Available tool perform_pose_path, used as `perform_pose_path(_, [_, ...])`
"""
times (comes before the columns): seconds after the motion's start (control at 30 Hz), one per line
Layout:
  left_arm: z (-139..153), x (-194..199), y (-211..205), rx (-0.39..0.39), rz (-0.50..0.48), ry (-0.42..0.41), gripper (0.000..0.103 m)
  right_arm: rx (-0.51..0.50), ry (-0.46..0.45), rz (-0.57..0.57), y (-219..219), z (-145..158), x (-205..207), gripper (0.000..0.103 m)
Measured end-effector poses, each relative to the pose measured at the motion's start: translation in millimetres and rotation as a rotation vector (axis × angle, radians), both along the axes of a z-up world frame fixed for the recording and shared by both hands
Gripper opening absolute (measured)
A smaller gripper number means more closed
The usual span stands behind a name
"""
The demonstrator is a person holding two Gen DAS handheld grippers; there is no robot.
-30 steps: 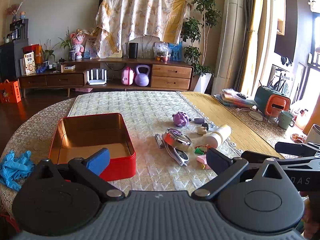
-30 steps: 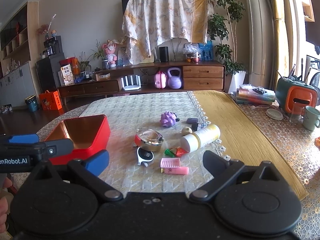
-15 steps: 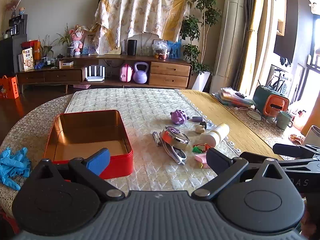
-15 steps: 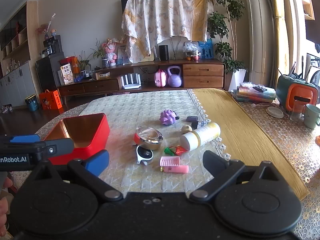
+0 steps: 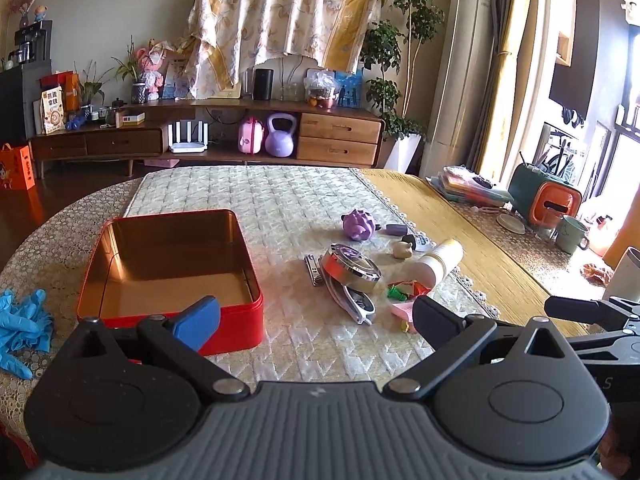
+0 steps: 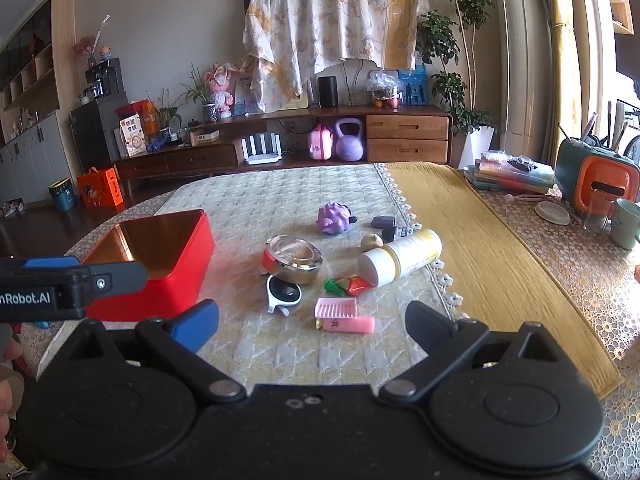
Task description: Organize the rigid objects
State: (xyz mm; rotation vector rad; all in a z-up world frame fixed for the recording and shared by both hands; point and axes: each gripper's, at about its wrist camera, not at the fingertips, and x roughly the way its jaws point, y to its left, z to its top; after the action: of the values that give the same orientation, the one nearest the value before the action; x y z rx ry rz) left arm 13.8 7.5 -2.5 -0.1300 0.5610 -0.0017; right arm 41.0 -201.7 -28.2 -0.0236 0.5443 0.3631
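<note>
Right wrist view — with both grippers' fingers wide and empty, centre the right gripper point(image 6: 312, 324) over the pink comb point(image 6: 336, 308) right of the red tin point(image 6: 180, 272), close squarely — then lift.

I'm in a home living rm: long low wooden sideboard point(image 6: 304, 148) along the far wall, floral cloth-draped screen point(image 6: 336, 24) above it, purple kettlebell point(image 6: 349, 140) on its lower shelf, leafy potted tree point(image 6: 452, 52) at its right end.

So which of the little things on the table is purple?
The spiky round toy at the far end of the pile. The comb nearest the right gripper is pink, and the bottle is white and yellow.
</note>
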Motion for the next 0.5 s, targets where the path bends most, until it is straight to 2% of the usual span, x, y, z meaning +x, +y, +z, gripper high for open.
perform_pose_path(0.33, [-10.7, 68.0, -14.7, 0.059, -0.052, 0.028, 0.103, -0.07, 0.055, 0.05, -6.8, -25.3, 36.1, 0.094])
perform_pose_path(0.5, [-29.2, 110.0, -31.4, 0.105, -0.095, 0.089, 0.103, -0.1, 0.071, 0.072, -3.2, -37.0, 59.2, 0.092])
